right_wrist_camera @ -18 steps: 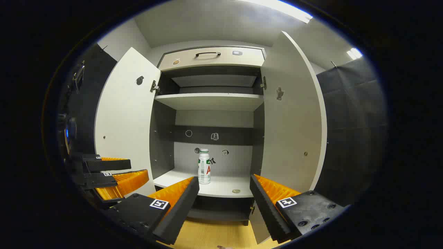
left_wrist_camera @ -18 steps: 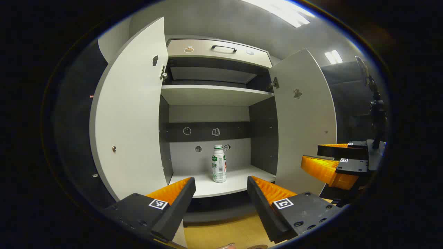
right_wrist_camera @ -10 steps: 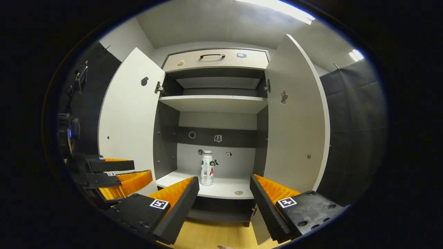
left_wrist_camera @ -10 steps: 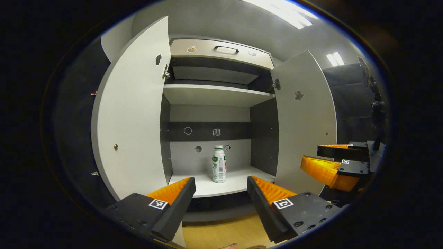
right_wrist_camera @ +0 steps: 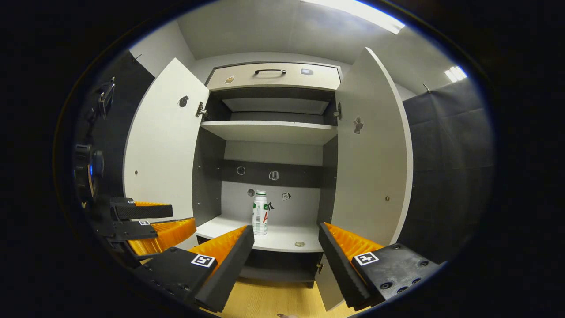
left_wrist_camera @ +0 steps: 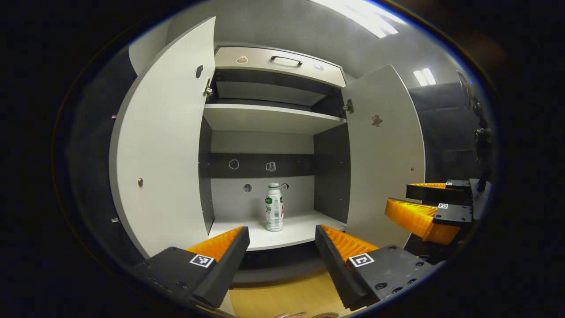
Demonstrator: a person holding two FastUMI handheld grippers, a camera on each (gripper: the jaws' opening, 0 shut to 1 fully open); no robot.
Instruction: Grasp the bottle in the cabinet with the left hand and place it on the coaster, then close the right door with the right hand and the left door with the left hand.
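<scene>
Bottle point(left_wrist_camera: 274, 213) upright in cabinet point(left_wrist_camera: 269, 119), label blurred, left tongs point(left_wrist_camera: 281, 240) agape

Drawer point(right_wrist_camera: 273, 76) with dark handle (shut), empty upper shelf point(right_wrist_camera: 269, 130), wooden floor point(right_wrist_camera: 265, 300)

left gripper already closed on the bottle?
No: in the left gripper view the left gripper has its jaws wide apart, well short of the white plastic bottle standing upright on the cabinet's lower shelf.
</scene>
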